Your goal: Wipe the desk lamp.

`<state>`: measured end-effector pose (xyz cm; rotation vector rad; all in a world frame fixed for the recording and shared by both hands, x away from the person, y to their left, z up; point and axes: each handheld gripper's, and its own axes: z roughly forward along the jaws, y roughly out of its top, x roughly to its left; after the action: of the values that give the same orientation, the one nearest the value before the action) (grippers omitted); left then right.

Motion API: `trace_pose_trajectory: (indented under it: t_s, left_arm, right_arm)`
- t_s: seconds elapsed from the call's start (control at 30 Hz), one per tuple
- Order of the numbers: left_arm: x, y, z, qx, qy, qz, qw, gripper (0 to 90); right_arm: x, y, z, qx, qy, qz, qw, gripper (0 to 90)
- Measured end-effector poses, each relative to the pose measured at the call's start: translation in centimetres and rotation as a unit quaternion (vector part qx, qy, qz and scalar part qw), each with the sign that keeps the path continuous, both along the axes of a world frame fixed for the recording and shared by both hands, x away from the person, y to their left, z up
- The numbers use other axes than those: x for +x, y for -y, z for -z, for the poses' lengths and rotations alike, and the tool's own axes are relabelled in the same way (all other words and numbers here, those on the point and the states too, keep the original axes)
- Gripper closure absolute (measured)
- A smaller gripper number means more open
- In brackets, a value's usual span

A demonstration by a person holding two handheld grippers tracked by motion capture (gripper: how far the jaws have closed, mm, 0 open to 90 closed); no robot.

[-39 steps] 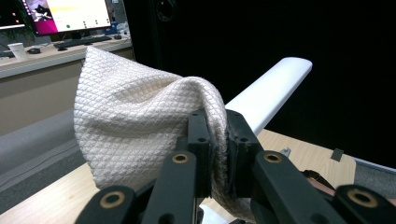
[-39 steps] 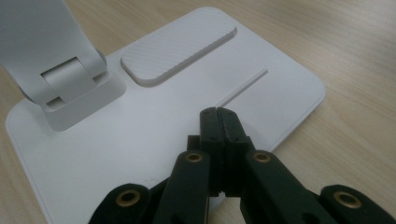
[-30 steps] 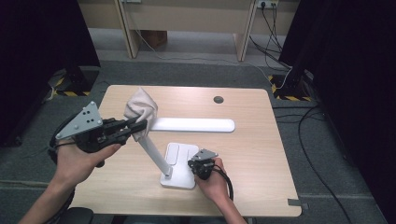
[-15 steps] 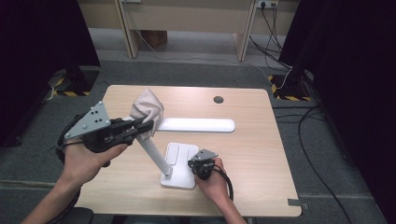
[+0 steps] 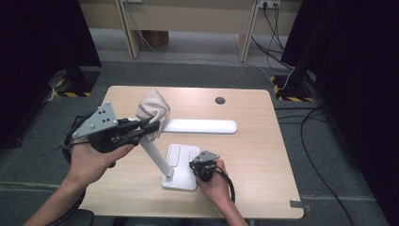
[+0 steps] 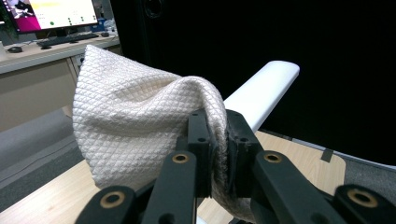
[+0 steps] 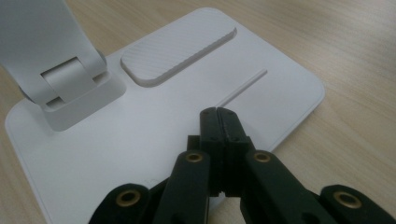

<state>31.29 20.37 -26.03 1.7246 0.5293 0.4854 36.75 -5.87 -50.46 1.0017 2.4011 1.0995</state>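
A white desk lamp stands on the wooden table, with a flat base (image 5: pixel 182 162), a slanted arm (image 5: pixel 155 157) and a long head (image 5: pixel 200 125). My left gripper (image 5: pixel 153 127) is shut on a cream quilted cloth (image 5: pixel 153 109), held against the lamp where arm meets head. In the left gripper view the cloth (image 6: pixel 135 126) bulges over the jaws of my left gripper (image 6: pixel 218 140), with the lamp head (image 6: pixel 261 93) behind it. My right gripper (image 5: pixel 200 168) rests with its tips on the lamp base, jaws shut with nothing between them (image 7: pixel 218 116). The base (image 7: pixel 140 130) carries a ribbed pad (image 7: pixel 180 51).
The table (image 5: pixel 263 155) has a dark round cable hole (image 5: pixel 219 100) near its far edge. Cables run across the grey floor at the right (image 5: pixel 320 122). Wooden furniture legs (image 5: pixel 129 28) stand beyond the table.
My left gripper has shifted a little with the cloth along the top of the lamp's arm. The right gripper has stayed on the base.
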Motion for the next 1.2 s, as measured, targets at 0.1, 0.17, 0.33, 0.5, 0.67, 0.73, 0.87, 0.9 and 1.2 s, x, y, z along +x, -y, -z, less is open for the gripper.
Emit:
trace_pose_trajectory:
  t_s: [0.1,0.17,0.33,0.5,0.67,0.73,0.87,0.9,1.2]
  left_arm:
    - [0.0,0.1,0.0,0.000,-0.001,0.000,1.0000,82.4]
    - [0.0,0.2,0.0,0.001,0.000,0.001,1.0000,82.4]
    - [0.0,0.3,0.0,0.000,-0.001,0.001,1.0000,82.4]
    - [0.0,0.6,0.0,0.001,-0.001,0.002,1.0000,82.4]
    - [0.0,0.9,-0.1,0.003,-0.003,0.004,1.0000,82.4]
    - [0.0,1.0,-0.1,0.005,-0.002,0.005,1.0000,82.4]
    - [0.0,1.3,-0.1,0.004,-0.001,0.005,1.0000,82.4]
    - [0.1,1.4,-0.1,0.004,-0.001,0.006,1.0000,82.4]
    - [0.0,1.8,-0.1,0.005,0.000,0.008,1.0000,82.4]
  right_arm:
    - [0.0,0.0,0.0,0.002,-0.001,0.001,1.0000,90.0]
    - [0.0,0.0,0.0,0.002,-0.001,0.001,1.0000,90.0]
    - [0.0,0.0,0.0,0.002,-0.001,0.002,1.0000,90.0]
    - [0.0,0.0,0.0,0.002,0.000,0.002,1.0000,90.0]
    - [-0.1,0.0,0.0,0.003,0.000,0.003,1.0000,90.0]
    - [-0.1,0.0,0.0,0.003,-0.001,0.004,1.0000,90.0]
    - [-0.1,0.0,0.1,0.004,-0.001,0.004,1.0000,90.0]
    - [-0.1,0.0,0.1,0.004,-0.002,0.004,1.0000,90.0]
    - [-0.1,0.0,0.1,0.004,-0.002,0.005,1.0000,90.0]
